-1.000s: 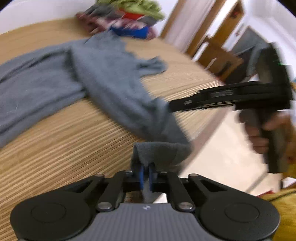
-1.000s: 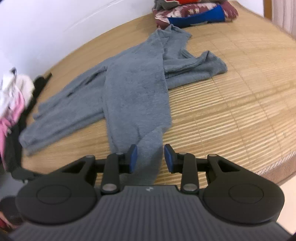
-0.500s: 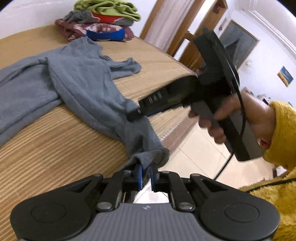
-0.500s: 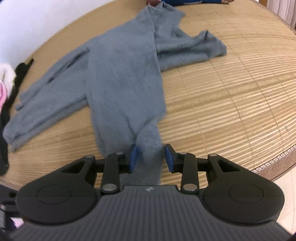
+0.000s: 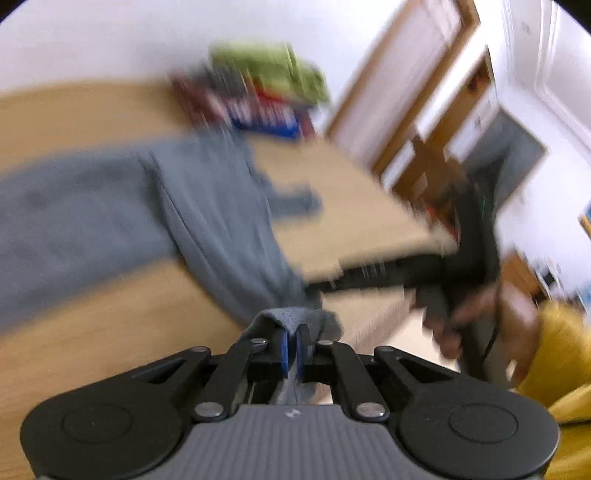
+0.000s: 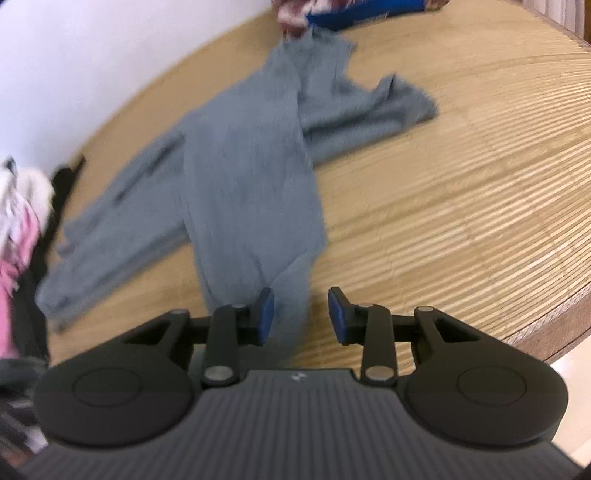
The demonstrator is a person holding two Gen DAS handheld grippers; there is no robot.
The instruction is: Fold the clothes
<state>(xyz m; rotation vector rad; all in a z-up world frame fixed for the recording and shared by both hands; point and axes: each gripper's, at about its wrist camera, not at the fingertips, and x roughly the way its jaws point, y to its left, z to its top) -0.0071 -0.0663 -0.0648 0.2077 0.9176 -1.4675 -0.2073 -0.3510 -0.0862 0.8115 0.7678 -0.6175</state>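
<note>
Grey knit cloth takes up most of both views: a sweater (image 6: 251,177) lies spread across a ribbed straw mat (image 6: 461,192), one sleeve reaching out to the left and the other bunched up at the right, near the far side. In the right wrist view, a heap of pink and white clothes (image 6: 16,229) sits at the left edge of the mat, and a folded stack with a blue piece (image 6: 354,11) lies just beyond the sweater's far end. The near end of the sweater narrows to a strip that runs down between the blue pads of the right gripper (image 6: 301,314); its jaws stand partly open, and the pads do not appear to press the cloth. In the left wrist view, which is blurred, the left gripper (image 5: 293,349) has its jaws closed tight on a fold of the sweater's near edge, at the mat's front border. To its right, a hand (image 5: 480,317) with a yellow sleeve (image 5: 550,354) holds the other black tool.
</note>
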